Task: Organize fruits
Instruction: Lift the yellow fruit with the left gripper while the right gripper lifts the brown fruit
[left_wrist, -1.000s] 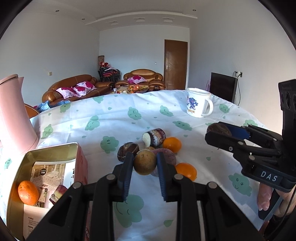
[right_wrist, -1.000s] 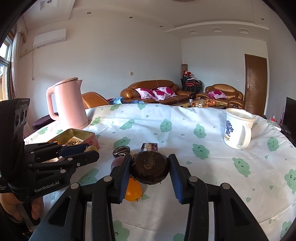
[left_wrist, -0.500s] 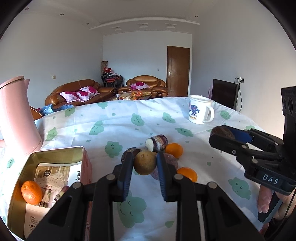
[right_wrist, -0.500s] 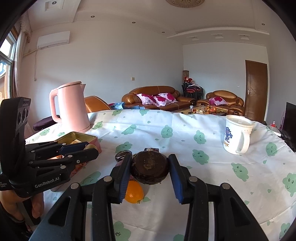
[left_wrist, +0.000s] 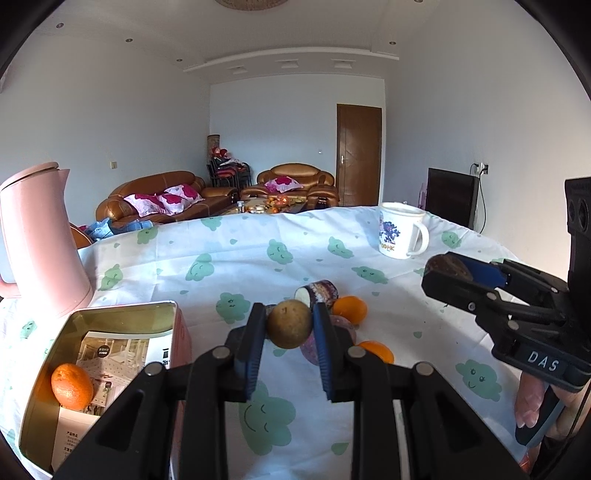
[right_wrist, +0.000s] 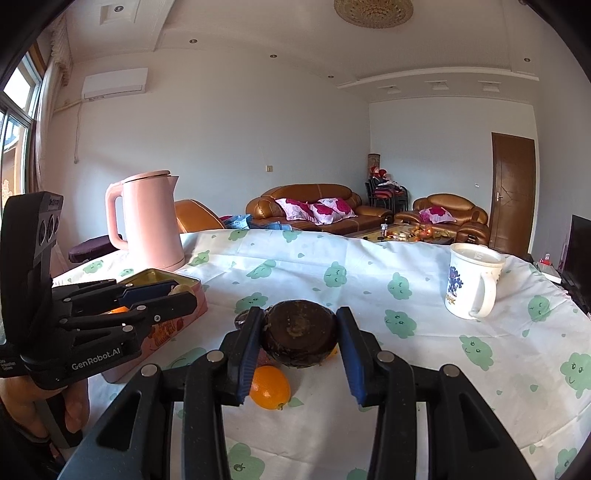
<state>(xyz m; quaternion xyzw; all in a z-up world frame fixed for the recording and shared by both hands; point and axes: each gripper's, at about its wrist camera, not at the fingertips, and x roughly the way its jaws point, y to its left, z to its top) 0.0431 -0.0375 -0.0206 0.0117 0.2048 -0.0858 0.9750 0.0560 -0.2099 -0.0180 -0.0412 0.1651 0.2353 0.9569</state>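
My left gripper (left_wrist: 289, 330) is shut on a round tan-brown fruit (left_wrist: 289, 324), held above the tablecloth. My right gripper (right_wrist: 300, 338) is shut on a larger dark brown fruit (right_wrist: 299, 338); in the left wrist view the same right gripper (left_wrist: 448, 271) shows at the right with that dark fruit (left_wrist: 447, 266) at its tip. Loose on the cloth lie oranges (left_wrist: 350, 309) (left_wrist: 376, 350), a purple fruit (left_wrist: 310, 349) and a cut purple-skinned piece (left_wrist: 318, 293). One orange (right_wrist: 269, 387) sits under my right fingers. An open gold tin (left_wrist: 48, 369) at lower left holds an orange (left_wrist: 71, 386) and paper.
A pink kettle (left_wrist: 38, 240) stands left of the tin, also the pink kettle (right_wrist: 149, 221) in the right wrist view. A white printed mug (left_wrist: 400, 230) stands at the far right of the table. The left gripper (right_wrist: 177, 299) hovers by the tin's rim (right_wrist: 184, 282).
Both views have tilted up slightly, so the table sits lower in frame. Each gripper keeps its fruit; the loose fruits and tin have not moved.
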